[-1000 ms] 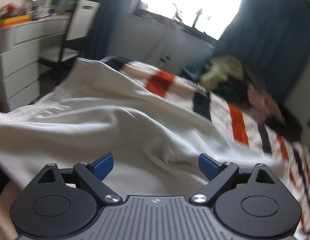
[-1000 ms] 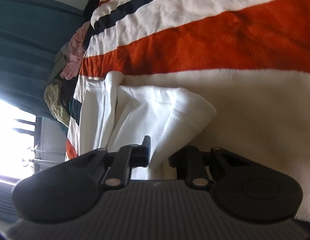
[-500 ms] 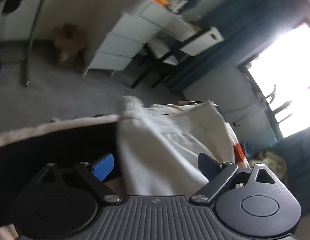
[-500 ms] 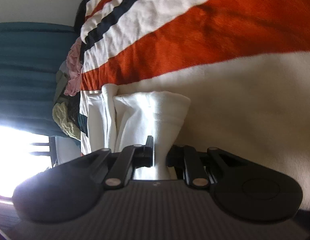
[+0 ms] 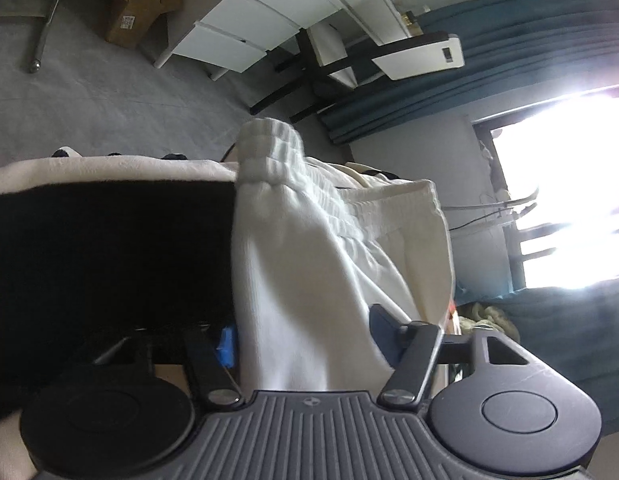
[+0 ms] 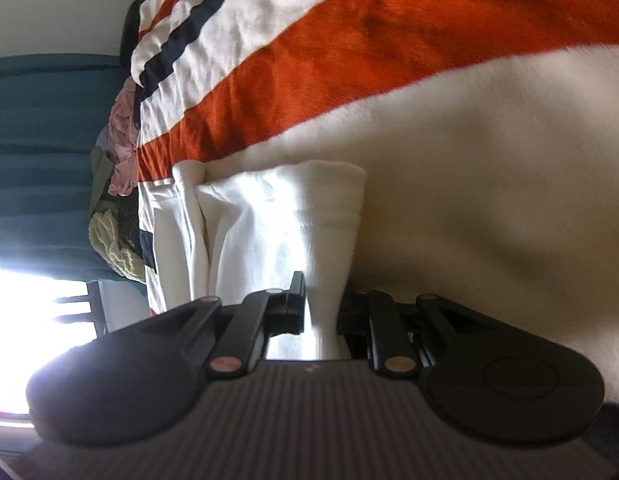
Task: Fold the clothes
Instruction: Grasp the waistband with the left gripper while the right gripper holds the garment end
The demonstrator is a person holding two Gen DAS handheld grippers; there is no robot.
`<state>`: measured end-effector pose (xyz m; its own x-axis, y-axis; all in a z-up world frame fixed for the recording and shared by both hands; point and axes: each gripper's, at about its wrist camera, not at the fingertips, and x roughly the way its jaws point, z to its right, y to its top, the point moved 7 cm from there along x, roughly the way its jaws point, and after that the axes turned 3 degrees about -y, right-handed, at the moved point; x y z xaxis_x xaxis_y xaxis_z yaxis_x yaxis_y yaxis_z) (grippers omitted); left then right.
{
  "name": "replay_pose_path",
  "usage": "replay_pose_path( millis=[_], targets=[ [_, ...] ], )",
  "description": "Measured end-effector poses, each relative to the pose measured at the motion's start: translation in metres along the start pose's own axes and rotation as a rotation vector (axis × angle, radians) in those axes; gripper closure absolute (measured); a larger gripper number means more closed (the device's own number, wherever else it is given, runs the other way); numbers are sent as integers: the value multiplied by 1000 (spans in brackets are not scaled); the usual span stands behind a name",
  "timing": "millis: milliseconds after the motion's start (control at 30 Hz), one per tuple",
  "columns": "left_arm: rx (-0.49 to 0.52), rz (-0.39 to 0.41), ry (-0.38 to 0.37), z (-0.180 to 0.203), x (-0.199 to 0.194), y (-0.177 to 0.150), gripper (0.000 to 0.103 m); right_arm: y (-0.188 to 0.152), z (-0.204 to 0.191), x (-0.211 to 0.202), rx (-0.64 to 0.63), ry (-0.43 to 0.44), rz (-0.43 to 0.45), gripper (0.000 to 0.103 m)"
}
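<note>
Clearly, your right gripper [image 6: 323, 312] pinched the soft, floppy white garment [image 5: 309, 272] on the bed [image 6: 489, 208] while your left gripper [image 5: 301, 336] was closing around its thicker elastic waistband end.

White garment [image 6: 293, 216]; blanket [image 6: 349, 60] w/ orange, navy, cream stripes; teal curtains [image 5: 489, 40]; grey carpet [image 5: 89, 92].

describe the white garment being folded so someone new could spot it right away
On the bed's striped blanket, near the edge, lies the white garment, gripped by the right hand-held gripper. Unlike the blanket's orange, navy and cream bands, it is plain white with a gathered elastic waistband.
</note>
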<state>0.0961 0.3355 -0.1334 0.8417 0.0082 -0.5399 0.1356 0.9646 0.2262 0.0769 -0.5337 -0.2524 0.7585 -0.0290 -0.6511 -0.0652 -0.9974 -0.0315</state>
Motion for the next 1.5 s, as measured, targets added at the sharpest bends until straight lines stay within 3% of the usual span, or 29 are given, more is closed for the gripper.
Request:
replay_pose_path(
  millis=[67, 100, 300, 467, 567, 700, 867, 1067, 1200, 1500],
  targets=[
    [-21, -1, 15, -9, 7, 2, 66, 4, -6, -4, -26, 1, 67, 89],
    [-24, -1, 12, -11, 8, 2, 72, 6, -10, -8, -44, 8, 110, 97],
    [8, 15, -20, -12, 0, 1, 90, 4, -35, -37, -155, 81, 271, 97],
    [-2, 24, -101, -3, -28, 6, 92, 13, -32, -60, -116, 95, 304, 97],
    [29, 18, -158, 8, -43, 11, 93, 15, -41, -75, -168, 103, 338, 97],
    [56, 20, -201, 32, -41, 15, 93, 11, -65, -78, -237, 120, 361, 98],
    [152, 12, -210, 78, -12, 23, 93, 14, -122, -59, -316, 115, 385, 97],
    [278, 24, -199, 152, 47, 27, 93, 11, -213, 1, -469, 80, 449, 97],
    [409, 60, -136, 200, 112, 19, 93, 16, -259, 69, -511, 26, 488, 97],
    [617, 61, 39, 247, 270, 6, 93, 24, -294, 225, -661, -106, 476, 97]
  ],
)
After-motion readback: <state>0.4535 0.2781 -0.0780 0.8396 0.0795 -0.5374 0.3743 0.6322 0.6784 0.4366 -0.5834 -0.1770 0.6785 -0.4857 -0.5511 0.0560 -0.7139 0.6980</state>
